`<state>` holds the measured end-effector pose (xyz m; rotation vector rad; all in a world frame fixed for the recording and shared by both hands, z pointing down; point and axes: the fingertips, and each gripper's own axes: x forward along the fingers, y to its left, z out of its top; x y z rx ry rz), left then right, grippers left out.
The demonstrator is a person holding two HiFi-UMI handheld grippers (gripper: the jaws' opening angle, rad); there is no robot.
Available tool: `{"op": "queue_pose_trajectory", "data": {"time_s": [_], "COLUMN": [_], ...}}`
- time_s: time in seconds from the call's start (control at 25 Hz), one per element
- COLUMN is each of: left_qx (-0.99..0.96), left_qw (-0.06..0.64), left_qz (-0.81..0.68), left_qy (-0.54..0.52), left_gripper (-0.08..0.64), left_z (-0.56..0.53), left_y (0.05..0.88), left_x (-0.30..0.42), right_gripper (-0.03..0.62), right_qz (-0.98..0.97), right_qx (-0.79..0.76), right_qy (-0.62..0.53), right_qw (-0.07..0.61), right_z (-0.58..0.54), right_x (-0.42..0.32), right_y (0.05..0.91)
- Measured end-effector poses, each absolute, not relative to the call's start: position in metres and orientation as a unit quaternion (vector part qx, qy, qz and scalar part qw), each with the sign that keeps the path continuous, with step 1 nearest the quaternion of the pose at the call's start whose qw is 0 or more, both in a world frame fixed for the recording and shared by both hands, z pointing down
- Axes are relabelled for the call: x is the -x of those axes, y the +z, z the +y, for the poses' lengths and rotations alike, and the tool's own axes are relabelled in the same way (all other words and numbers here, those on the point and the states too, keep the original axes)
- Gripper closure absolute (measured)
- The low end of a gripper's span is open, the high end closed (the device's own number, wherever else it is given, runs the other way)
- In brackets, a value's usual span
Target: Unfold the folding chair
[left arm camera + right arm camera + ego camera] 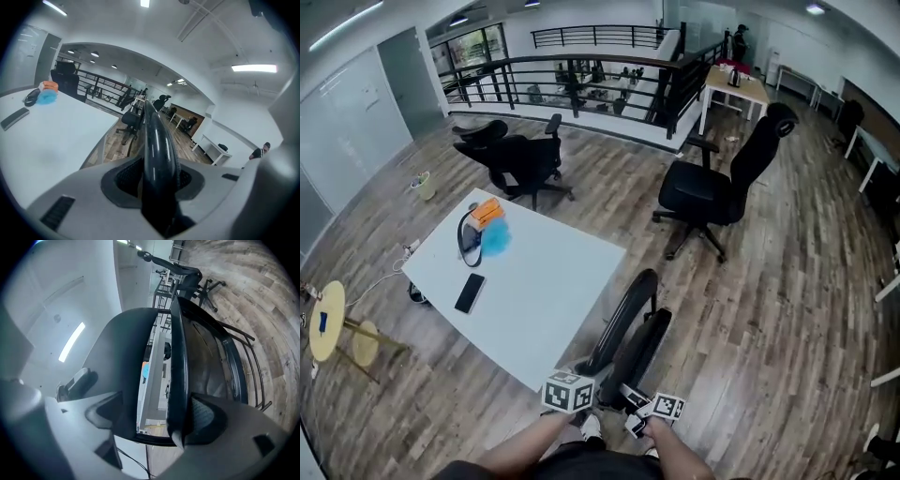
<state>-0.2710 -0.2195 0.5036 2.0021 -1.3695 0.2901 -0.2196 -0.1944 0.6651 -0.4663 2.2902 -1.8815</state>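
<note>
A black folding chair [628,333] stands folded on the wooden floor beside the white table's near corner. My left gripper [596,400] is at the chair's lower left. In the left gripper view the chair's glossy black rim [157,140] runs between the jaws of this gripper [157,182], and a thin strip of floor shows beside the left pad, so it is open around the rim. My right gripper [637,419] is at the chair's lower right. In the right gripper view this gripper [159,420] is shut across the chair's edge [180,357] and the dark panel beside it.
The white table [553,309] holds a phone [470,292] and blue and orange items [492,230]. Two black office chairs [712,187] [520,159] stand beyond it, before a railing [581,70]. A round yellow side table [326,321] is at the left.
</note>
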Motion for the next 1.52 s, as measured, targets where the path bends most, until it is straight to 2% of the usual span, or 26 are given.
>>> {"op": "queue_pose_trajectory", "data": {"time_s": [0.12, 0.24, 0.4, 0.84, 1.0, 1.2, 1.52], "left_qx": [-0.770, -0.773, -0.771, -0.764, -0.760, -0.756, -0.761], "left_qw": [0.344, 0.348, 0.344, 0.366, 0.357, 0.367, 0.320], "left_qz": [-0.525, -0.519, -0.524, -0.521, -0.530, -0.531, -0.549], "left_qy": [0.114, 0.112, 0.117, 0.101, 0.117, 0.107, 0.128], "left_gripper": [0.428, 0.428, 0.431, 0.426, 0.428, 0.442, 0.431], "left_z": [-0.214, -0.213, -0.212, -0.229, -0.232, -0.235, -0.231], "left_y": [0.503, 0.507, 0.508, 0.515, 0.524, 0.526, 0.520], "left_x": [0.295, 0.308, 0.327, 0.404, 0.431, 0.441, 0.443], "right_gripper": [0.190, 0.189, 0.189, 0.189, 0.189, 0.189, 0.189], "right_qz": [0.761, 0.804, 0.746, 0.736, 0.739, 0.753, 0.791], "right_qx": [0.152, 0.107, 0.151, 0.142, 0.127, 0.104, 0.122], "right_qy": [-0.627, -0.576, -0.646, -0.659, -0.661, -0.650, -0.600], "right_qw": [0.070, 0.099, 0.063, 0.058, 0.033, 0.001, -0.010], "right_z": [-0.191, -0.201, -0.195, -0.210, -0.211, -0.210, -0.212], "right_x": [0.259, 0.296, 0.320, 0.376, 0.400, 0.409, 0.401], "right_y": [0.660, 0.638, 0.659, 0.668, 0.673, 0.675, 0.674]}}
